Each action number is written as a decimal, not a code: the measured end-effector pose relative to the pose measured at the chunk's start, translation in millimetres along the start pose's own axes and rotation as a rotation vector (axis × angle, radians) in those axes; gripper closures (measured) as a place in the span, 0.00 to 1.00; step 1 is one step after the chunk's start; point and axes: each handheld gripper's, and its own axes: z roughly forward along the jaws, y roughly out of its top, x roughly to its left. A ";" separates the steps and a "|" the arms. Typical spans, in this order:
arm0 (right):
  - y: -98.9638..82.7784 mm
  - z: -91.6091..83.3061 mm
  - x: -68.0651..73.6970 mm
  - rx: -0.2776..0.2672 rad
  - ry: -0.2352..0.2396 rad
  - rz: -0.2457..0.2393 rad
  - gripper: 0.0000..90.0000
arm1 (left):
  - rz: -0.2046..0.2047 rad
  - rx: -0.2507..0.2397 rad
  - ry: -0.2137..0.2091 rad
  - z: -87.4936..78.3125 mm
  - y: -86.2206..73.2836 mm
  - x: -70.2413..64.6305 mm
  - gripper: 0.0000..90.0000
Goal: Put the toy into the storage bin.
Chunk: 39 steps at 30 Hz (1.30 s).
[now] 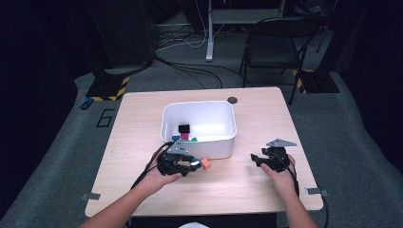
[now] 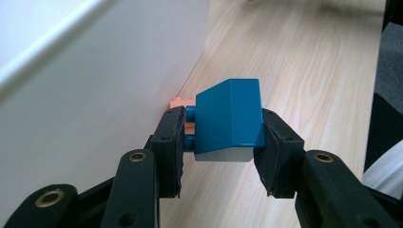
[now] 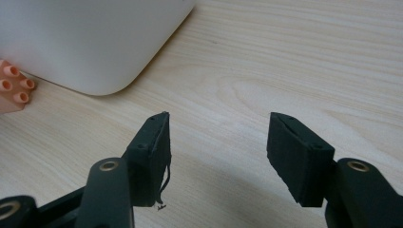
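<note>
My left gripper is shut on a blue sloped brick, its pads pressing on both sides, held just above the table beside the white tub's outer wall. An orange studded brick lies on the table behind it, against the tub. In the high view the left gripper sits in front of the tub, with the orange brick just to its right. My right gripper stands open over bare wood with nothing between its pads. In the high view the right gripper rests right of the tub.
Inside the tub lie several bricks, among them a black and red one and a green one. A dark round disc sits near the table's far edge. A chair stands beyond the table.
</note>
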 end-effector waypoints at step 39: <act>-0.1 1.0 0.7 0.004 -0.002 0.002 0.45 | -0.036 -0.074 0.049 -40.4 58.5 37.9 0.63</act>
